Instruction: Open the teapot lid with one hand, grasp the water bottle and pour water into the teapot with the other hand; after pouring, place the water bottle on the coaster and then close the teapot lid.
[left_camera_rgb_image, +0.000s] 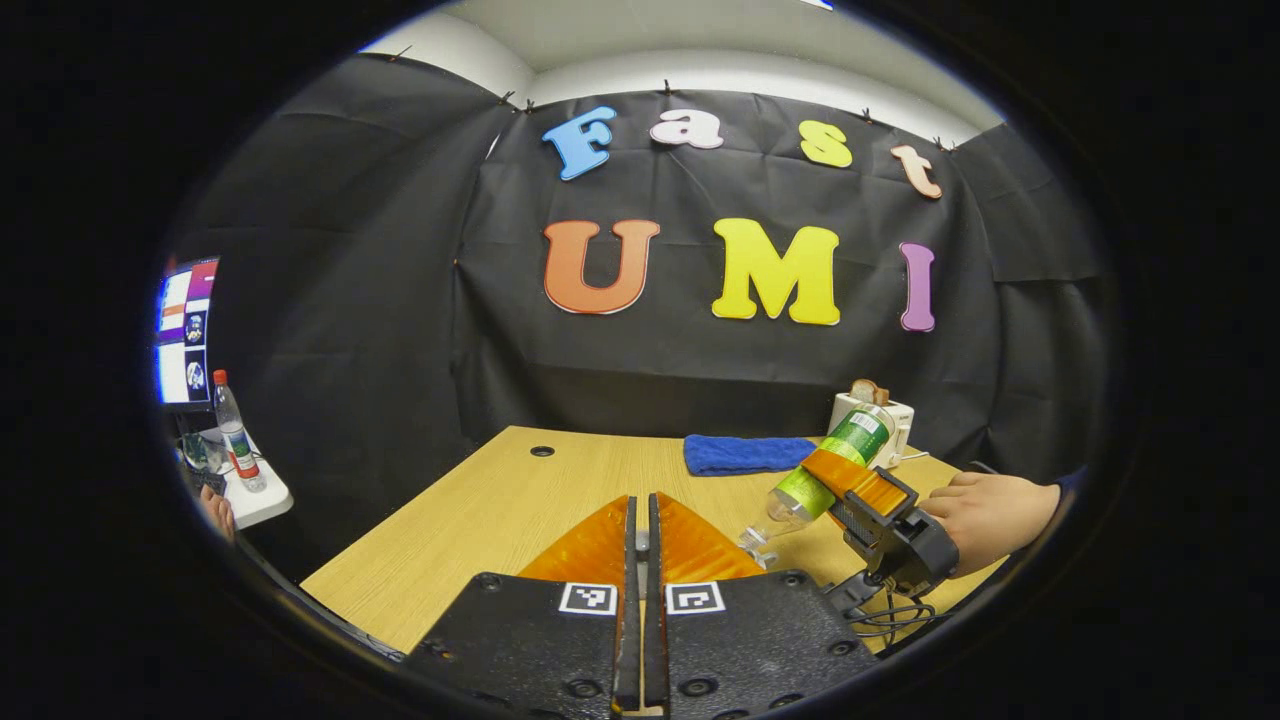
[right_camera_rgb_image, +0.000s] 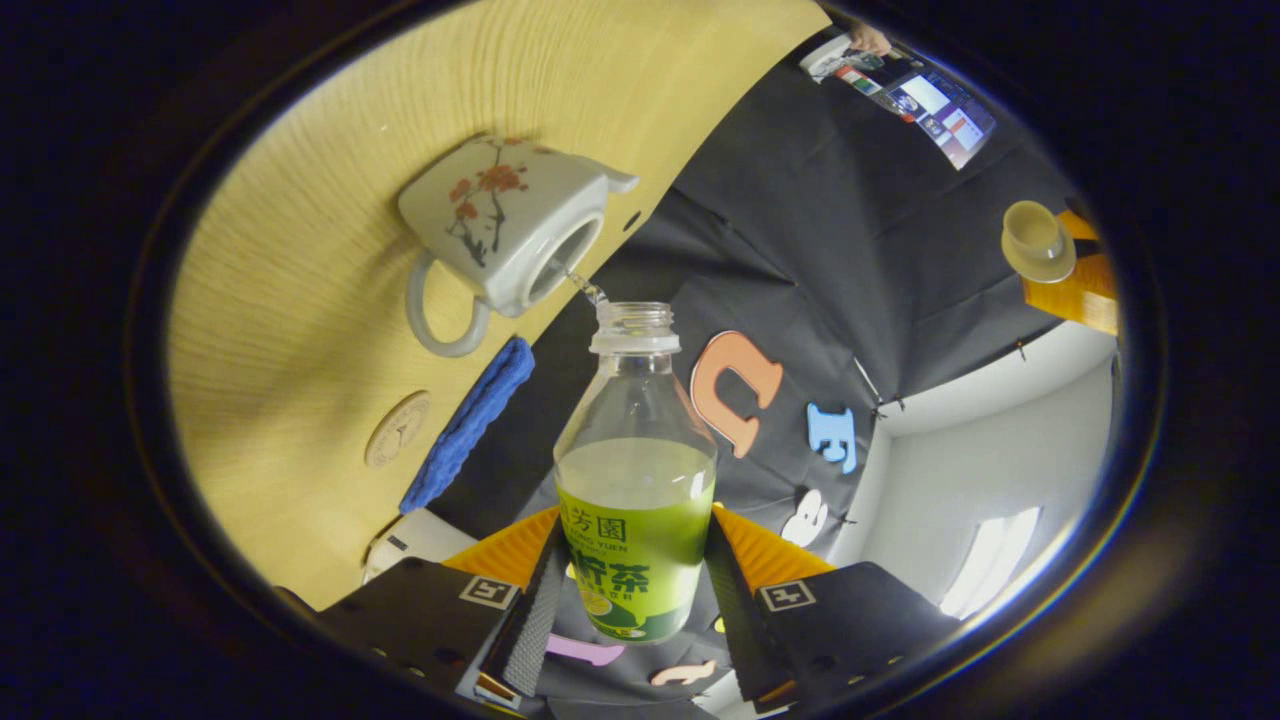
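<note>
In the right gripper view my right gripper (right_camera_rgb_image: 635, 570) is shut on a clear water bottle with a green label (right_camera_rgb_image: 635, 480). The bottle is tilted, its open mouth just off the white flowered teapot (right_camera_rgb_image: 505, 230). A thin stream of water (right_camera_rgb_image: 585, 287) runs into the teapot's uncovered opening. The teapot lid (right_camera_rgb_image: 1035, 240) hangs far off in my left gripper (right_camera_rgb_image: 1068, 265), which is shut on it. The left gripper view has my left gripper (left_camera_rgb_image: 640, 505) with its fingers pressed together. Beyond it, the right gripper (left_camera_rgb_image: 850, 480) tips the bottle (left_camera_rgb_image: 830, 460) down to the left.
A round wooden coaster (right_camera_rgb_image: 397, 430) lies on the light wood table (left_camera_rgb_image: 480, 510) beside a folded blue cloth (left_camera_rgb_image: 748, 453). A white toaster (left_camera_rgb_image: 872, 412) stands at the back right. A hand (left_camera_rgb_image: 985, 515) holds the right gripper. A side table carries another bottle (left_camera_rgb_image: 238, 432) near a monitor (left_camera_rgb_image: 185, 330).
</note>
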